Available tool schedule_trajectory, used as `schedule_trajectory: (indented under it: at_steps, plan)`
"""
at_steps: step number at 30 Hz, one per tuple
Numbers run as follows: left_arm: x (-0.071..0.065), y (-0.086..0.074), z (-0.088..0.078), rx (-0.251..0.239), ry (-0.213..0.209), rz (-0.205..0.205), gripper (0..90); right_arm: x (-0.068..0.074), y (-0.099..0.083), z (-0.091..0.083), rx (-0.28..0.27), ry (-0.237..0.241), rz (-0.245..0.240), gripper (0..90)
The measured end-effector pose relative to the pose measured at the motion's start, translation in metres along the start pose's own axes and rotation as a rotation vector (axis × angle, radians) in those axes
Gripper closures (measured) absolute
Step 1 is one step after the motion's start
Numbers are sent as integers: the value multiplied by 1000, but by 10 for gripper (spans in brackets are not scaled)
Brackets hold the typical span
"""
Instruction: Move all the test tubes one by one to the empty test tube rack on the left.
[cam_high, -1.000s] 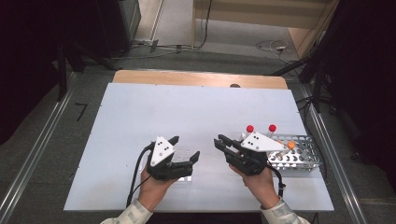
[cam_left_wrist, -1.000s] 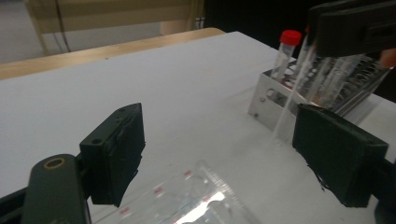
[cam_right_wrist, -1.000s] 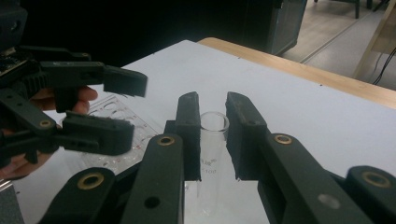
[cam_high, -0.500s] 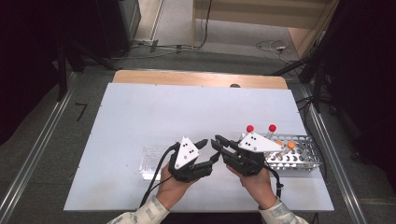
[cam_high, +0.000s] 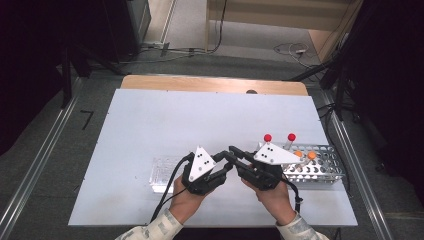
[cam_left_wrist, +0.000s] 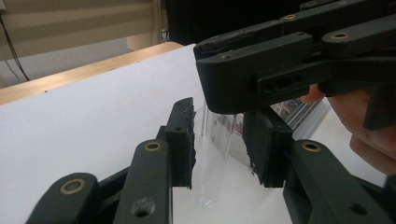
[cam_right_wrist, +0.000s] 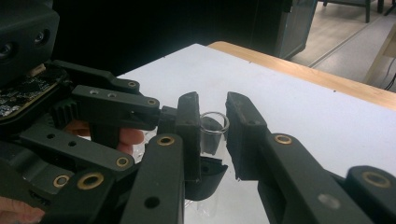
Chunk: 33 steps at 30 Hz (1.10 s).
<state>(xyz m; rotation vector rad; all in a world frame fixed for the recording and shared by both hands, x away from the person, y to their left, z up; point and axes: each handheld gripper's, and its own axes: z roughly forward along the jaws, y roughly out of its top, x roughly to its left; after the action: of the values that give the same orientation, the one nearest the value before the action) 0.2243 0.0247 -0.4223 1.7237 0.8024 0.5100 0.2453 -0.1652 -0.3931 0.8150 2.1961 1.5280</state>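
A clear glass test tube stands upright between the two grippers, low over the white table near its front middle. My right gripper reaches in from the right and is shut on the tube's upper end; in the right gripper view the open rim of the tube sits pinched between its pads. My left gripper comes from the left, and its jaws flank the tube lower down. In the left gripper view both pads stand clear of the glass, so the left gripper is open.
A metal tube rack stands at the front right, holding two red-capped and two orange-capped tubes. A clear plastic box lies at the front left, just behind the left hand. The wooden table edge runs along the back.
The left gripper has moved right from the clear box to meet the right gripper. The right gripper shifted slightly left, and the two now sit tip to tip around the tube.
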Motion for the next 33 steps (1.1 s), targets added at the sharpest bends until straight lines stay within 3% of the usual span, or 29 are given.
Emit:
schedule_trajectory:
  at_steps: [5, 14, 19, 25, 29, 33]
  plan:
    - [-1, 0, 0, -8, -1, 6, 740, 0, 0, -1, -2, 0, 3, 736]
    - [-1, 0, 0, -22, -6, 7, 767, -2, 1, -2, -6, 9, 14, 722]
    - [1, 1, 0, -28, -5, -3, 768, -5, 4, -7, -32, 49, 34, 565]
    - [13, 5, -8, -54, 12, -52, 768, -16, 7, -23, -79, 38, 51, 471]
    - [24, 9, -15, -71, 27, -93, 767, -22, 2, -30, -76, 17, 57, 450]
    - [30, 11, -20, -80, 44, -93, 768, -30, -7, -35, -58, -7, 65, 449]
